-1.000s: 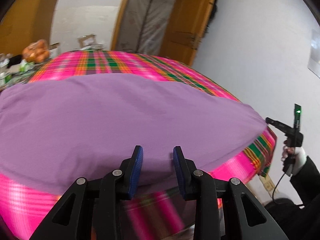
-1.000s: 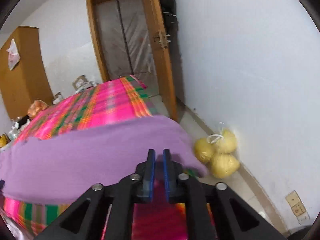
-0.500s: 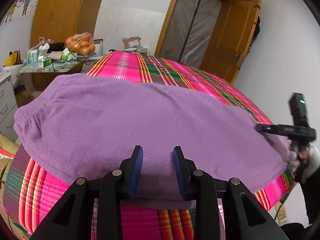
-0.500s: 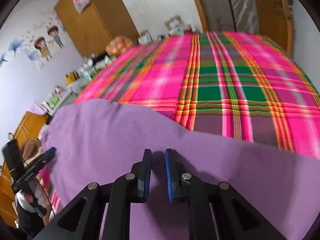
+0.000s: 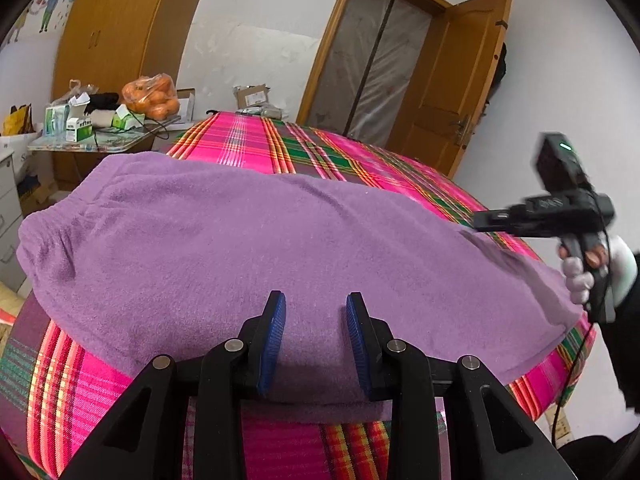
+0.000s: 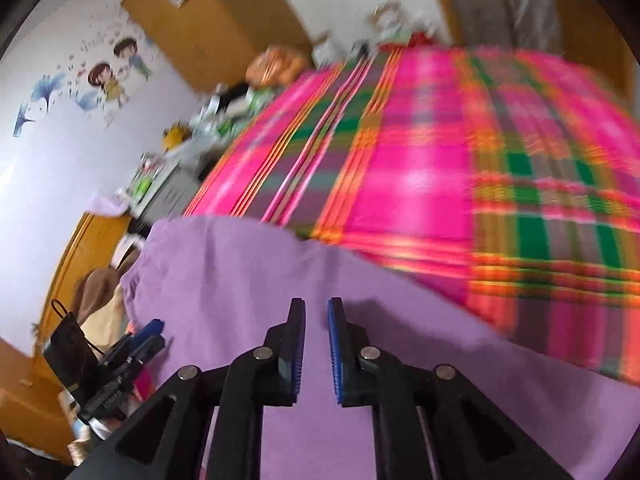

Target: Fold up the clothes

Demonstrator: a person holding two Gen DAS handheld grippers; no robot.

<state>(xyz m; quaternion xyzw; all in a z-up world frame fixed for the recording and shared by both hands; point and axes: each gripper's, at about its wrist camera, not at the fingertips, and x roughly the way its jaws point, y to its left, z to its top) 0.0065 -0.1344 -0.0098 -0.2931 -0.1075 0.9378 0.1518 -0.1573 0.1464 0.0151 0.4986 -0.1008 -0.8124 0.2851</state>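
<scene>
The purple garment (image 5: 280, 248) lies flat across the middle of the frame on the plaid bed cover (image 5: 360, 160). My left gripper (image 5: 316, 336) hangs released above its lower edge, and my right gripper (image 6: 316, 344) is slightly parted, holding nothing.

The far half of the plaid bed (image 5: 320, 152) lies bare beyond the purple garment (image 5: 260, 240), open for a gripper to pass. On the bed's left, a cluttered worktop (image 5: 88, 142) with a bag of oranges (image 5: 152, 96) crowds that edge. An open door (image 5: 460, 92) stands beyond the far right corner.
</scene>
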